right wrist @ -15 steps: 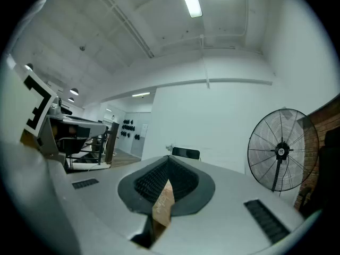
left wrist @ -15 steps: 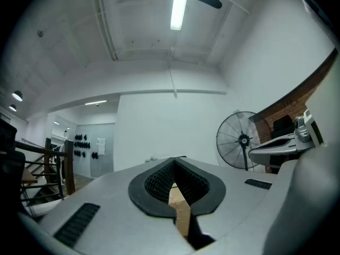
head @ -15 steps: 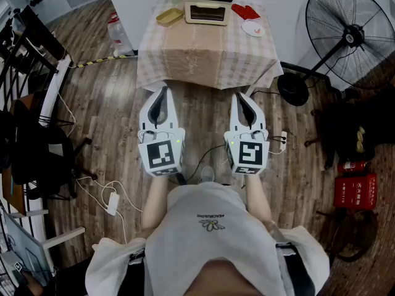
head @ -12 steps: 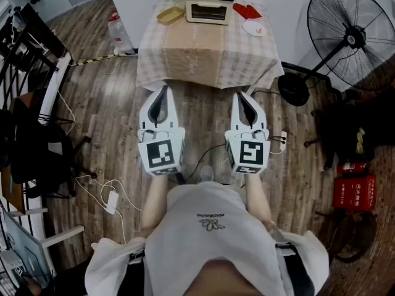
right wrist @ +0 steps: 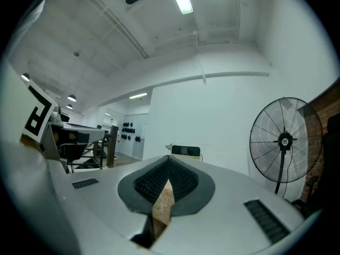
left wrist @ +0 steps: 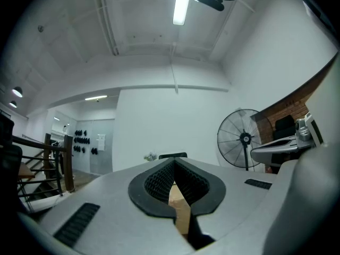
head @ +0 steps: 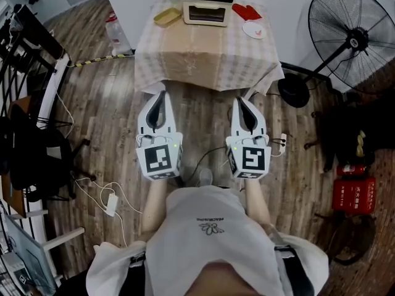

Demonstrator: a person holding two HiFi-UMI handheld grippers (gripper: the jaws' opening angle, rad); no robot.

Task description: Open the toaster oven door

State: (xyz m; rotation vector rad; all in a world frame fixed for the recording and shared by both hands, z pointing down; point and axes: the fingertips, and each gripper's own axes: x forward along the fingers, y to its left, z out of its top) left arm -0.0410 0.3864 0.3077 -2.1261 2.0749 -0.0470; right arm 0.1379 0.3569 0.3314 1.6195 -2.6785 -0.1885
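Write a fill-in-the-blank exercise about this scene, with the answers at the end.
The toaster oven door is ____. The jaws of the left hand-held gripper and the right hand-held gripper are ____ on nothing. The red mitt lies on the ____ side of the toaster oven in the head view. The fan stands on the ____.
Answers: closed; shut; right; floor.
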